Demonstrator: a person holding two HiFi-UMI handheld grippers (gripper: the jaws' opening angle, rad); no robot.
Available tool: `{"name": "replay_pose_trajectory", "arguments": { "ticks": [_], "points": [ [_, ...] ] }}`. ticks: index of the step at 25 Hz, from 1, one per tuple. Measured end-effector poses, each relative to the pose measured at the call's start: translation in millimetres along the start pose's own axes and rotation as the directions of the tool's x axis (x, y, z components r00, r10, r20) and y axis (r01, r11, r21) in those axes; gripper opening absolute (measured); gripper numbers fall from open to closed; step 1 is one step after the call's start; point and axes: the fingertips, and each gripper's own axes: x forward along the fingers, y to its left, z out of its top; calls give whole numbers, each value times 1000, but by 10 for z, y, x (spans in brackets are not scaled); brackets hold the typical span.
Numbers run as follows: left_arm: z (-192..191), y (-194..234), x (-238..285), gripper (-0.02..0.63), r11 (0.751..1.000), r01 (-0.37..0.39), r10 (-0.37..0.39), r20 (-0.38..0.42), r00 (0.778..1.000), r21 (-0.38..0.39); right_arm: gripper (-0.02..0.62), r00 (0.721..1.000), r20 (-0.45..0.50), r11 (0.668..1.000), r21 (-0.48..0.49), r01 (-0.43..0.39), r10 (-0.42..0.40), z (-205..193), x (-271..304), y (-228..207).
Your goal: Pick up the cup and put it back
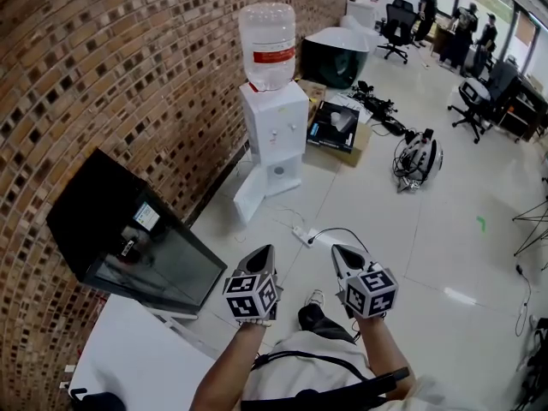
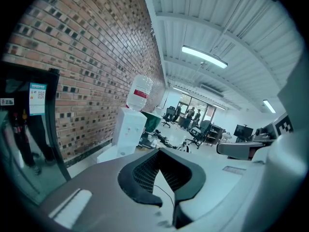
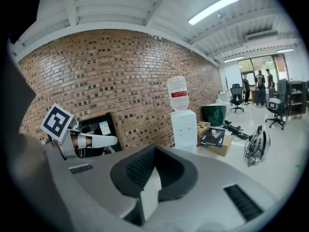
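Brick wall (image 1: pixel 128 75) runs down the left side of the room, with pale tiled floor (image 1: pixel 428 229) beneath. The person stands with both forearms out in front, holding the left gripper (image 1: pixel 266 251) and the right gripper (image 1: pixel 339 251) side by side, near each other but apart. Both sets of tips point forward over the floor and touch nothing. On the left gripper the jaws are closed tip to tip with nothing between them; its own view looks along the wall toward the far end of the room. On the right gripper the jaws are also pressed together and empty. None of the three views shows the cup, so its place cannot be told. Ahead, against the wall, stands a white water dispenser (image 1: pixel 274 135) with a clear bottle (image 1: pixel 267 45), red-labelled, upright on top; the dispenser's lower door stands open. Just right of it is a cardboard box (image 1: pixel 336 128) holding a black item. Nearer on the left, a black cabinet (image 1: pixel 137 238) with a glass front stands against the wall, and a white table (image 1: pixel 137 358) corner sits just beside it at lower left. A white power strip (image 1: pixel 301 235) with its cable lies on the floor between dispenser and grippers. A helmet-like device (image 1: pixel 419 157) lies on the floor to the right. At the far end are office chairs (image 1: pixel 398 26) and several people (image 1: pixel 467 28) standing.
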Motion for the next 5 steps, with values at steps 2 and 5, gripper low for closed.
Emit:
{"name": "replay_pose_trajectory", "arguments": {
  "ticks": [2, 5],
  "points": [
    [8, 8, -6, 0, 1000, -2, 2, 3, 1000, -1, 12, 1000, 0, 1000, 0, -1, 1, 2, 4, 0],
    [37, 14, -7, 0, 1000, -3, 3, 10, 1000, -5, 12, 1000, 2, 1000, -3, -3, 3, 25, 16, 3]
  ]
}}
